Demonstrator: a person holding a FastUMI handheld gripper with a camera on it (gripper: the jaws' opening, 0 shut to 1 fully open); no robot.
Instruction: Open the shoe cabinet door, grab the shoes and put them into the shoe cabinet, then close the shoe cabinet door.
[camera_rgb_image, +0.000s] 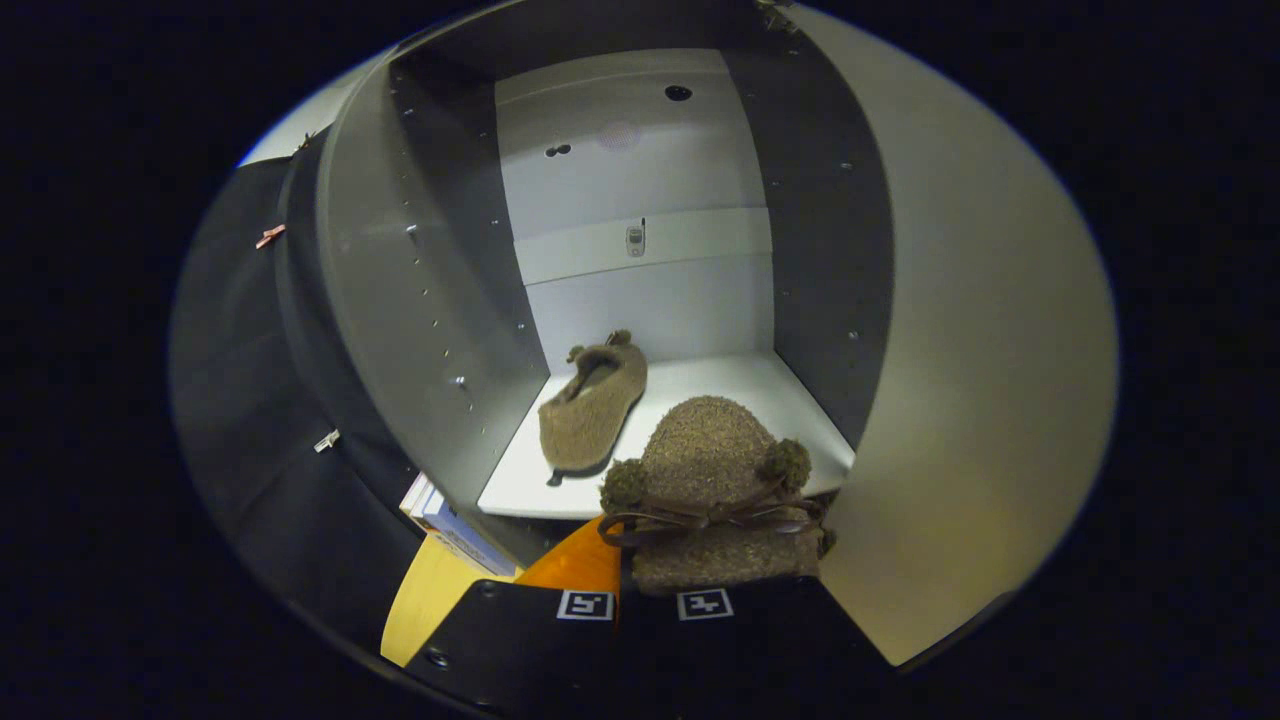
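Nearest to me, my claw (650, 600) is closed on a brown fuzzy slipper (712, 490), both fingers pressed against its heel end, so the jaws stand about a slipper's width apart. The slipper points away from me, toe toward the cabinet, with a ribbon bow (712, 516) and two pompoms across its top. Its toe overlaps the near edge of the cabinet's bottom shelf (740, 385).

To the near left, below the shelf, I see some stacked books or papers (440, 515) and a yellow sheet (430, 595).

The shoe cabinet door (980, 380) stands open on the right. Farther in, the second slipper (592, 408) lies on the shelf, left of the held one and close to the left wall (400, 300), its toe toward me. Beyond it is the cabinet's back panel (640, 170).
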